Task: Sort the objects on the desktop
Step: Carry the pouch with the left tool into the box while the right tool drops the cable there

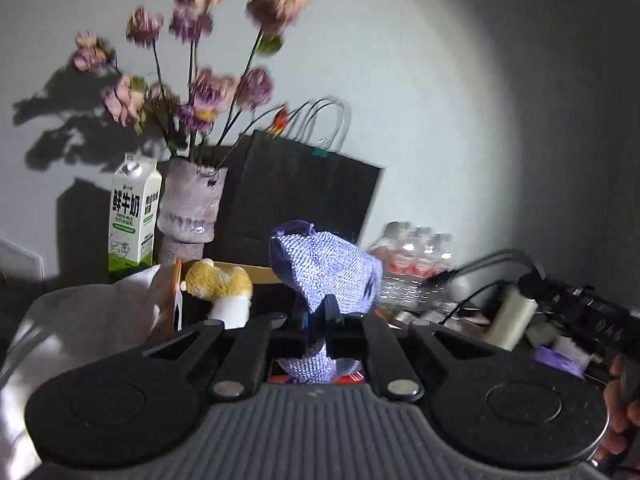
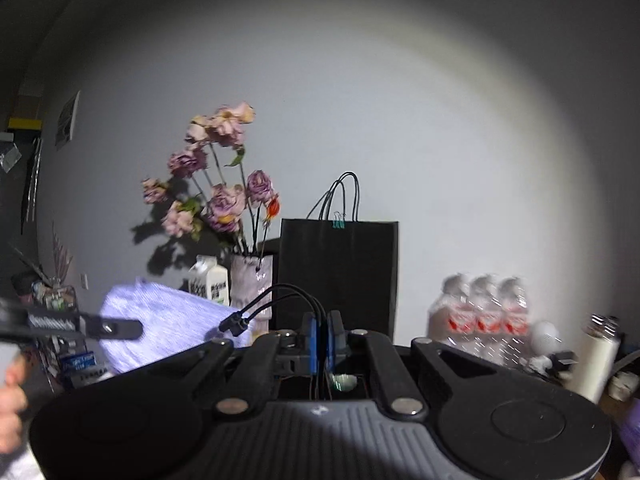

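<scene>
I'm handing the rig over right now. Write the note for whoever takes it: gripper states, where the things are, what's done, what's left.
Left gripper: shut on the purple knitted cloth, held up in the air in front of the black paper bag.
Right gripper: shut on thin black cables, lifted too.
Behind: milk carton and vase of flowers by the wall, a plush toy at left, pack of water bottles at right.
Done: cloth and cables picked up.
Left: place both; the drop spots are not visible. The rest of the clutter seems unsorted.
</scene>
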`<state>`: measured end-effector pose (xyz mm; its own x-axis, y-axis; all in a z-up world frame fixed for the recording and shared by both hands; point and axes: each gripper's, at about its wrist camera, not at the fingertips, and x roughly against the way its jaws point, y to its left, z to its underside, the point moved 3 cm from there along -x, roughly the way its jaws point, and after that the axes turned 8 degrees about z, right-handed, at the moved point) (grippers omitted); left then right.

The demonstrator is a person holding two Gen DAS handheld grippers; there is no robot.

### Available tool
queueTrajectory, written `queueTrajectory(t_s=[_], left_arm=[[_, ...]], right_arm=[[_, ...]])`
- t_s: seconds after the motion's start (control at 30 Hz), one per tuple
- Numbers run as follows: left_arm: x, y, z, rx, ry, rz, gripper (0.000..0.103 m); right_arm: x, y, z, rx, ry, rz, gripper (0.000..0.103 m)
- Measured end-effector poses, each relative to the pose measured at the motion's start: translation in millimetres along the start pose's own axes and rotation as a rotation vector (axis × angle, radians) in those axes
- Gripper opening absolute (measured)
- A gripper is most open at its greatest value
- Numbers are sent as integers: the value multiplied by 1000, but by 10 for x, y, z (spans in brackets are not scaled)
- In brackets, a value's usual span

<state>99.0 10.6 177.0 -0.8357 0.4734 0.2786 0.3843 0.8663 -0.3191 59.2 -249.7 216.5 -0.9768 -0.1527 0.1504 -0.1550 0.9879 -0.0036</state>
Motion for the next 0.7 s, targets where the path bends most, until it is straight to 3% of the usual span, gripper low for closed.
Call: queueTrajectory(t_s=[0.03,0.17,0.27,0.37,0.43,0.5,0.6,0.7], left_arm=[[-216,85,-45,12,28,3,8],[-1034,436,-85,118,102,18,8],[-1624,673,53,135,214,-59,8],[-1936,827,228,86,282,-127,12],[-1999,863,313,56,313,-119,19],[-2025,852,366,7,335,-117,60],[-1963,773,372,-105,320,-137,73],[-1803,714,274,-135,303,-199,75]], right_arm=[[-450,-13,-57,-30,37,-33,4],[-1389,47,78,-47,167,-47,4],[-2040,37,383,-82,323,-24,4],[-2500,45,745,-59,461,35,4],[-2665,64,984,-25,545,76,4],[-2782,76,1147,8,617,108,6],[-2814,65,1237,35,659,143,26],[-2621,51,1106,0,590,126,49]])
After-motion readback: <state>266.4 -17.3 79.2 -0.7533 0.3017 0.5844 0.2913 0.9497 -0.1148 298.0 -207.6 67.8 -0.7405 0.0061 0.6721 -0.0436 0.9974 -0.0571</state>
